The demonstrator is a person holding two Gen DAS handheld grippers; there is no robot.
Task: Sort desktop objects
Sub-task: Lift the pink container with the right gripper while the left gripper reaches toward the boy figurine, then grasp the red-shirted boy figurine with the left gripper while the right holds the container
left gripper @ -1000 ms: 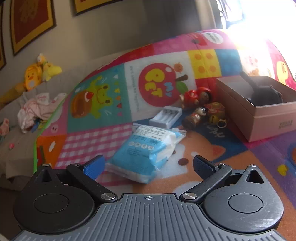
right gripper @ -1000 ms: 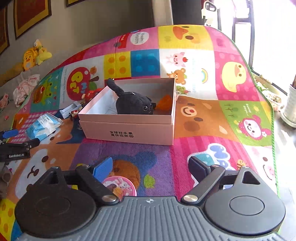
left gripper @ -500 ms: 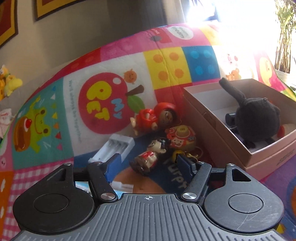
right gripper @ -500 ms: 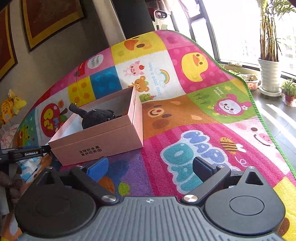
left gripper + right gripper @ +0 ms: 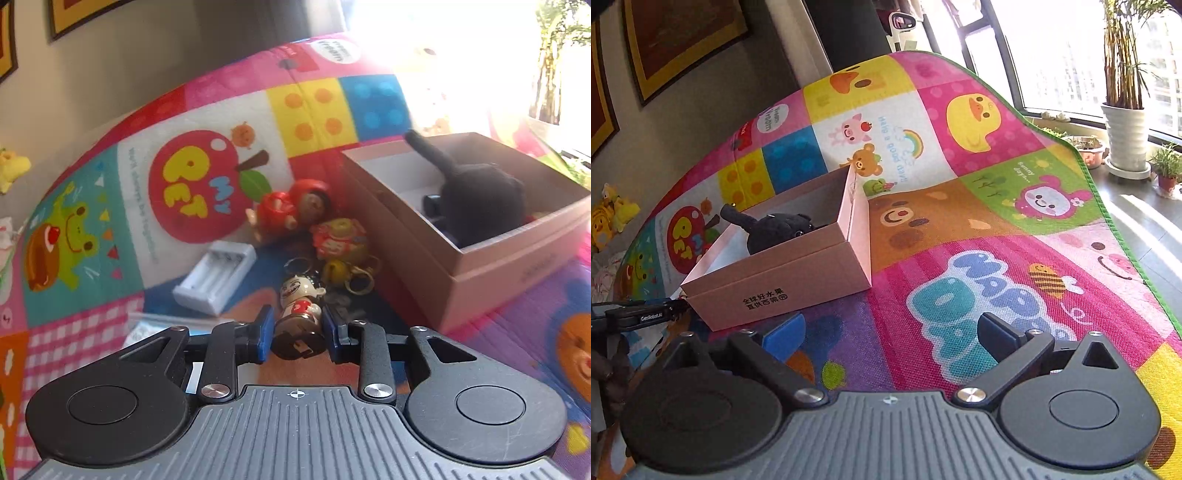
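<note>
In the left wrist view my left gripper (image 5: 298,328) is shut on a small doll keychain (image 5: 300,306) with a white face and red middle, at the mat. Beyond it lie a red doll (image 5: 291,210), a red and yellow charm (image 5: 340,240), a yellow bell with rings (image 5: 343,273) and a white battery charger (image 5: 218,277). A pink cardboard box (image 5: 476,273) to the right holds a black plush cat (image 5: 476,199). In the right wrist view my right gripper (image 5: 890,332) is open and empty above the mat, right of the box (image 5: 783,280) with the cat (image 5: 775,229).
A colourful play mat (image 5: 960,221) covers the floor. A tissue pack's edge (image 5: 147,328) shows left of my left fingers. Potted plants (image 5: 1123,122) stand by the window at far right. Plush toys (image 5: 609,218) lie at far left. The left gripper's tip (image 5: 646,314) shows left of the box.
My left gripper moved forward and right from the tissue pack to the toys and closed on the doll keychain. My right gripper swung right and tilted up, staying open.
</note>
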